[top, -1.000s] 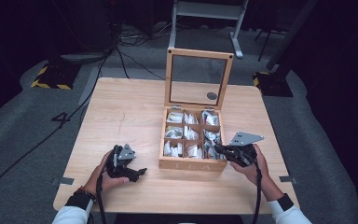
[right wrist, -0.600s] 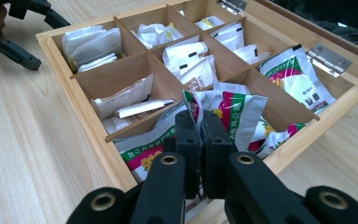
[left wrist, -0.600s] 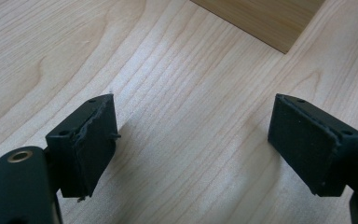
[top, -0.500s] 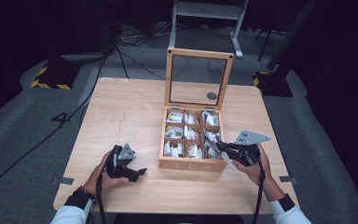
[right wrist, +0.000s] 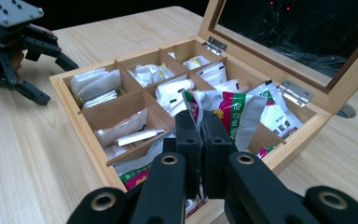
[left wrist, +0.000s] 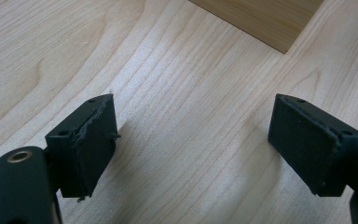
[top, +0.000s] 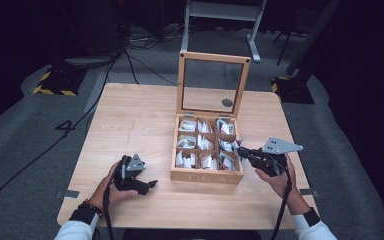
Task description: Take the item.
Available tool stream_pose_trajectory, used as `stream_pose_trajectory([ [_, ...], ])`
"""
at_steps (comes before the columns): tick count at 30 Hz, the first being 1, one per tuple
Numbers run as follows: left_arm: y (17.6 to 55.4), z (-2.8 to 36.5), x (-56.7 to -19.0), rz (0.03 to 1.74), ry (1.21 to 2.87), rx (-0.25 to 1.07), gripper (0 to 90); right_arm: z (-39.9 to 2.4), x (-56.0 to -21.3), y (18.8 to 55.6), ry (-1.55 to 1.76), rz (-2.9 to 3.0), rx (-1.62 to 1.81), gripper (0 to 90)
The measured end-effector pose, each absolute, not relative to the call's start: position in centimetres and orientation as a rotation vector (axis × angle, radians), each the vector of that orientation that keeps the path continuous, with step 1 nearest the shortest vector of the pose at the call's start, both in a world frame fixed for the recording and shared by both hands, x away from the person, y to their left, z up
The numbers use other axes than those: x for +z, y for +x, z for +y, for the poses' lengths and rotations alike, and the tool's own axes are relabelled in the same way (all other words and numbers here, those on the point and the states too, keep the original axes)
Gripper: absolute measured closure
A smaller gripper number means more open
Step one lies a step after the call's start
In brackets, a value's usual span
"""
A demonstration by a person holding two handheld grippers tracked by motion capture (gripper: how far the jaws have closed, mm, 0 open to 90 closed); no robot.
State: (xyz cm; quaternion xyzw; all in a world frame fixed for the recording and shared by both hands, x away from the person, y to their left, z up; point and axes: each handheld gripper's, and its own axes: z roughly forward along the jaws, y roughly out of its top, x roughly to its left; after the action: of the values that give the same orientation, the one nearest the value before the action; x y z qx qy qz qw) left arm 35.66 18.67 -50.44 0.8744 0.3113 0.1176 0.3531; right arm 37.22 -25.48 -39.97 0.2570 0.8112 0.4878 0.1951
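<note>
From the high view, a pale wooden worktop (top: 145, 125) stands on grey carpet in a dark room, cables trailing behind. The wooden tea box (top: 207, 175), lid upright, sits right of centre; the worktop's left half is bare. The right hand-held gripper (top: 241, 150) reaches over the box's right edge.

In the left gripper view, the left hand-held gripper (left wrist: 191, 144) rests gaping over bare wood.

In the right gripper view, closed jaws pinch a tea sachet (right wrist: 235, 112) above the compartments.
</note>
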Motion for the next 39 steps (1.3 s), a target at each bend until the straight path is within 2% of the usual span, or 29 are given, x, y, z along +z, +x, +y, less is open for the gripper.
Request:
stream_pose_trajectory([
  [21,35.6,18.7,-50.4,0.805,2.261,0.306,16.1,-25.8,-37.3,34.5,0.605,2.234,1.468,87.8],
  [39,35.7,18.7,-50.4,0.803,2.262,0.305,16.0,-24.3,-37.5,32.4,0.503,2.31,1.505,87.7],
])
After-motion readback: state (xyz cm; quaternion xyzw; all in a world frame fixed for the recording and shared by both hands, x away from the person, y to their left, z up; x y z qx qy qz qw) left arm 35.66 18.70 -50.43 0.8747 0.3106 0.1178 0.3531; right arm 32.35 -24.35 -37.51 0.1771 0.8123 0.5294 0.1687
